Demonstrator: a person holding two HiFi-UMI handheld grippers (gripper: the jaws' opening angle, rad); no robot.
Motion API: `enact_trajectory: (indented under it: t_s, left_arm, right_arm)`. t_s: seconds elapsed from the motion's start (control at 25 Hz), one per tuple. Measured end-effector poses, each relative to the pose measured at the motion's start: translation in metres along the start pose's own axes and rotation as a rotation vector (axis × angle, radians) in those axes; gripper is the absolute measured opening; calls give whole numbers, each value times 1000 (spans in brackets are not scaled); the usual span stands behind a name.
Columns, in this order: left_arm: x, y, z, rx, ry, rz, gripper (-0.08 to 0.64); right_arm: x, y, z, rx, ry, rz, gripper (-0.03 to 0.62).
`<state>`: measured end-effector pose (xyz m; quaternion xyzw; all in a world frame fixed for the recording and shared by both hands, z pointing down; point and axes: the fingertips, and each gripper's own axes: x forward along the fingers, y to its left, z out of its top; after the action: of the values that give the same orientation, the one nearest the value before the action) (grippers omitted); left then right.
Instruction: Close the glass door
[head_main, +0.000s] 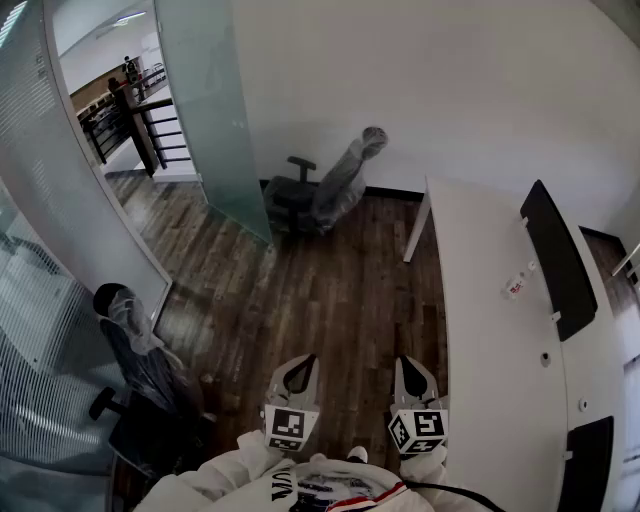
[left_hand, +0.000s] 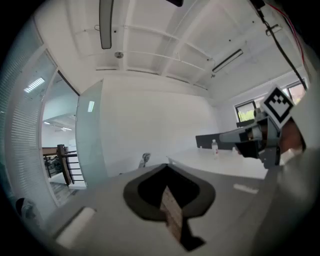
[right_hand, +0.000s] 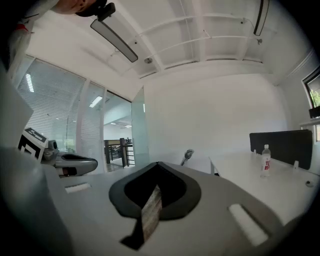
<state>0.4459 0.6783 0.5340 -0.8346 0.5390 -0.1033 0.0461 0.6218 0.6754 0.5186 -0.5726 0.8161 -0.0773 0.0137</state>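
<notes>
Dark wood floor (head_main: 330, 290), white wall (head_main: 450, 80)

OPEN DOOR: A tall, pale green frosted glass door (head_main: 205, 110) stands upright and open at the room's far left corner, leaving the doorway (head_main: 125, 110) beside it clear. The panel is one plain translucent sheet. Its bottom edge crosses the dark wood-plank floor (head_main: 320, 290) at a slant, angled out from the white wall (head_main: 420, 80) behind it. In the left gripper view the door (left_hand: 90, 140) reads as a smooth greenish slab, and likewise in the right gripper view (right_hand: 139, 130), where it stands between the opening and the wall.
</notes>
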Motion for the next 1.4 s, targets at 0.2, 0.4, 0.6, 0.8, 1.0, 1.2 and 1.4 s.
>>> enact_trajectory:
  t_s: [0.2,0.4,0.6,0.8,1.0,1.2,1.4]
  left_arm:
    - [26,-19,16,17,-7,-4,3]
    - [43,-35,20,22,13,5,3]
    - [61,-57,20,24,22,15,3]
    - [74,-64,20,21,25,14,3]
    - [94,-50,8,12,31,10,3]
    - [136,-21,-8,9,36,-9,3]
    - [188,28,-9,26,39,-18,2]
  right_arm:
    - [5,-28,12,7,-31,3,5]
    - [4,-54,9,37,-26,6,6]
    - [0,-83,9,39,-44,7,6]
    - [11,-96,5,49,-35,14,6]
    - [39,-92,-2,33,-13,31,6]
    - [84,-97,-9,24,11,7,6]
    - [149,-91,-5,6,26,1,6]
